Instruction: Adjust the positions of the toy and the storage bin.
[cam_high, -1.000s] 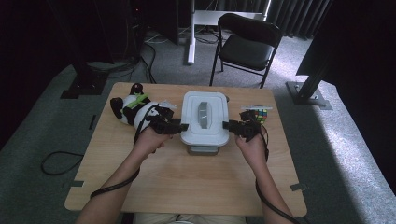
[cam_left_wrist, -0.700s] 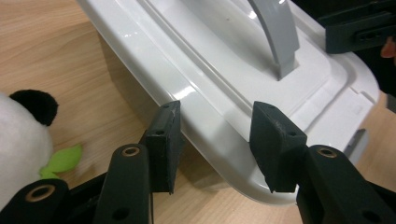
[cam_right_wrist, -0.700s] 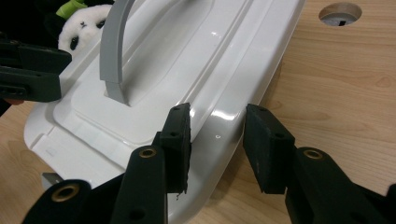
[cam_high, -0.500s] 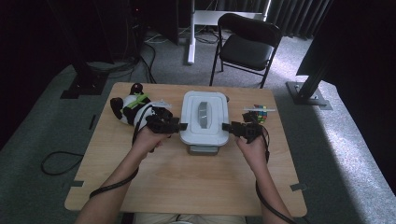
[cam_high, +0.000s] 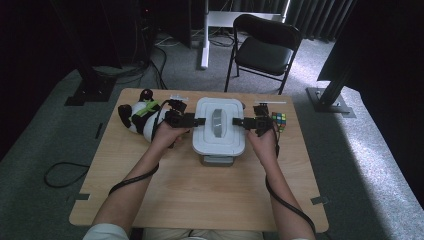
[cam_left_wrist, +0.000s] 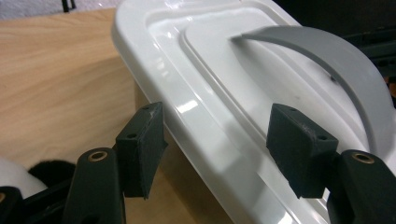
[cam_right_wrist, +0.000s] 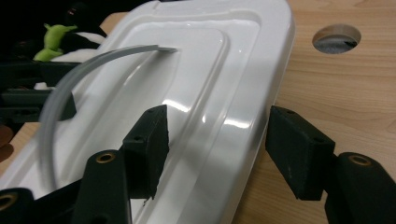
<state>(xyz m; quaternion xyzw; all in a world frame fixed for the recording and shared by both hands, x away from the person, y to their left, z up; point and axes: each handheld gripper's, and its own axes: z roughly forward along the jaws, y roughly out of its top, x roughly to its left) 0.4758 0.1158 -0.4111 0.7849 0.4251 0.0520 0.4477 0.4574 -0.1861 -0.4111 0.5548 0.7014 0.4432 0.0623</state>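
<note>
Floor: grey carpet (cam_high: 360, 150), with a brighter patch of light at the right.
Furniture: a black chair (cam_high: 265, 47) behind the wooden bench (cam_high: 200, 195).
Surroundings: dark, with black stands.

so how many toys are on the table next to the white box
2: a panda plush left of the white box, and a puzzle cube right of it, near the back edge. Others may be hidden behind the box.

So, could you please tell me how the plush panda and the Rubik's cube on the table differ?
The plush panda lies left of the white lidded box, by the left gripper; the Rubik's cube sits right of it, beside the right gripper. The panda is larger, soft and black-and-white with a green band; the cube is small, hard-edged and multicoloured. Both rest untouched on the table.
</note>
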